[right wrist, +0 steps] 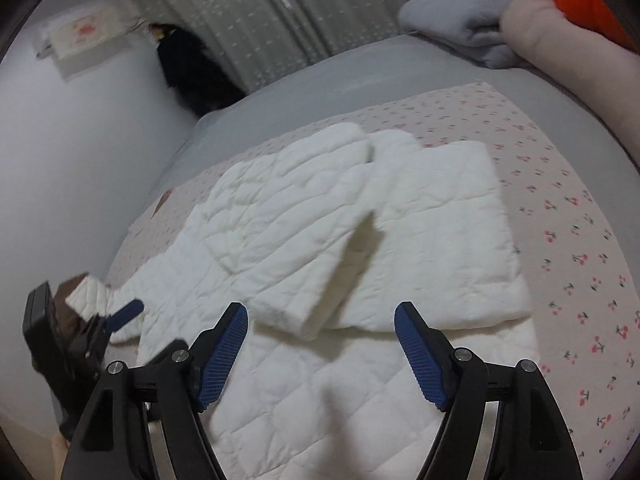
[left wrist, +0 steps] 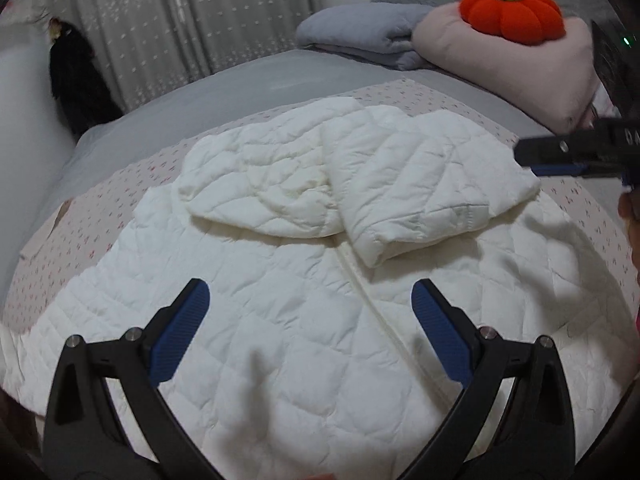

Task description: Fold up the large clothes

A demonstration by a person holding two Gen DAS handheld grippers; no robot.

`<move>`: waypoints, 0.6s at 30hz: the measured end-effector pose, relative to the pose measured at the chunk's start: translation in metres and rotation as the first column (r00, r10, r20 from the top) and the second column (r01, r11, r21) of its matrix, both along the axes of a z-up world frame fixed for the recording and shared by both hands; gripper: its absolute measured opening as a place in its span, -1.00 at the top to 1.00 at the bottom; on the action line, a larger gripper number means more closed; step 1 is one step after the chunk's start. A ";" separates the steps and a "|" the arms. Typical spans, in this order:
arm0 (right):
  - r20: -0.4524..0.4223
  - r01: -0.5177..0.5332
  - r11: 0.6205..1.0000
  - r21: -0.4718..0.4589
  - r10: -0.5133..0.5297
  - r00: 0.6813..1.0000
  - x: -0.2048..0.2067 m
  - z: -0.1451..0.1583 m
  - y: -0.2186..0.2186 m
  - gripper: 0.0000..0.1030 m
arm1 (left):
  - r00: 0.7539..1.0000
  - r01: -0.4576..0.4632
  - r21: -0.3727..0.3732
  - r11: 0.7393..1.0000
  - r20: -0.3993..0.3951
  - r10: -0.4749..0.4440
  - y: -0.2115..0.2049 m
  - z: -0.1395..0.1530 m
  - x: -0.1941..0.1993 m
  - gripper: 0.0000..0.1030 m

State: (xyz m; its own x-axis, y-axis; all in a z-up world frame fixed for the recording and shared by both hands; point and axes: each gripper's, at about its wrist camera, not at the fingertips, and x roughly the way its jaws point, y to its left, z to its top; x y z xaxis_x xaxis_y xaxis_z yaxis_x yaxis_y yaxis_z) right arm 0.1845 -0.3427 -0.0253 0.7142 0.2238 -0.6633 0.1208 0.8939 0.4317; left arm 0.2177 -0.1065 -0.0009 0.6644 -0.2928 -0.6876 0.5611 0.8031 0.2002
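Both grippers, left (left wrist: 310, 328) and right (right wrist: 320, 352), hung wide apart, holding nothing, above the near half of the white quilted jacket (left wrist: 280, 340) on the bed (left wrist: 248, 76); both sleeves lay folded across its far half, body fold remaining.

My left camera looks down from close above the white quilted jacket (left wrist: 304, 320), facing the curtain (left wrist: 180, 32); my right camera sits beside it, angled left. Both share the folded sleeves (right wrist: 360, 240) — and the bed beyond.

Matt quilted cloth jacket (left wrist: 280, 340); ribbed blue fingers (left wrist: 182, 332).
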 end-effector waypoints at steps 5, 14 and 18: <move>0.005 0.092 0.980 0.178 -0.095 0.995 0.003 -0.013 -0.040 -0.01 | 0.989 0.142 0.122 0.982 0.033 -0.147 -0.056 -0.004 -0.004 -0.96; -0.100 0.158 0.929 0.334 -0.132 0.986 0.015 -0.044 -0.057 0.28 | 0.982 0.183 0.212 0.960 0.011 -0.190 -0.105 -0.018 0.011 0.38; -0.136 0.180 0.918 0.353 -0.140 0.981 0.018 -0.055 -0.058 0.28 | 0.997 0.076 -0.016 0.997 0.018 -0.076 -0.070 0.011 0.015 0.68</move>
State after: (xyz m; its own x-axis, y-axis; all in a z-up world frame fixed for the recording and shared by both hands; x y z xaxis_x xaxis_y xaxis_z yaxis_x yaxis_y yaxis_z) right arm 0.2025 -0.4010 -0.0800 0.6906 0.3511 -0.6322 0.3120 0.6440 0.6985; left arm 0.2329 -0.1764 0.0099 0.6516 -0.3544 -0.6707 0.6174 0.7615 0.1975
